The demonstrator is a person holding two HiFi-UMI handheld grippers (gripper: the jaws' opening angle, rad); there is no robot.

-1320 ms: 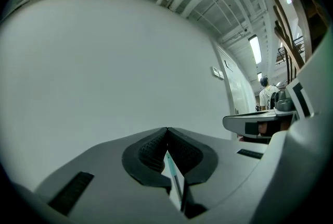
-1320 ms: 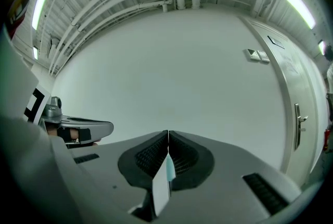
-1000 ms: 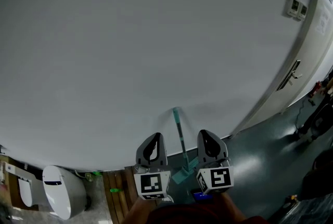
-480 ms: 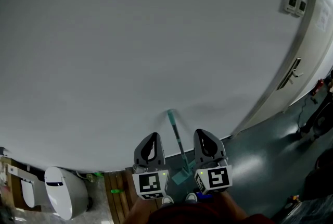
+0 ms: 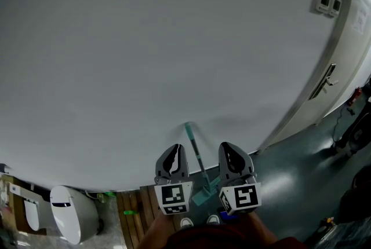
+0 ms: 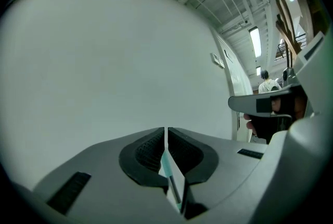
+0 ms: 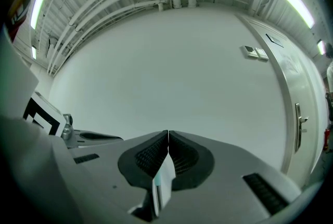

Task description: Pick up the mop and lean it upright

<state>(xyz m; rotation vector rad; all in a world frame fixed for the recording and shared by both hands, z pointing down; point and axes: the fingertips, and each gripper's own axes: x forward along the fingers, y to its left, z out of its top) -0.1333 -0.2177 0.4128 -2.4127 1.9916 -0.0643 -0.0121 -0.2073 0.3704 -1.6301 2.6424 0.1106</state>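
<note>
The mop [image 5: 196, 155] has a teal handle and a teal head [image 5: 204, 194] on the floor. It stands upright, leaning on the white wall [image 5: 174, 39], free of both grippers. My left gripper [image 5: 172, 156] is just left of the handle, my right gripper [image 5: 232, 153] just right of it. Both point level at the wall. In the left gripper view the left gripper [image 6: 165, 132] has its jaws shut, tips together, with only a teal sliver showing behind them. The right gripper [image 7: 168, 137] is likewise shut on nothing in its own view.
A white toilet-like unit [image 5: 72, 219] and wooden slats [image 5: 130, 213] sit at the lower left. A door with a lever handle [image 5: 324, 83] and a wall switch panel [image 5: 324, 2] are at the right. The floor [image 5: 290, 172] is dark and shiny. My shoes [image 5: 186, 222] show below.
My left gripper has shifted right, closer to the mop handle. The right gripper and the mop stay about where they were.
</note>
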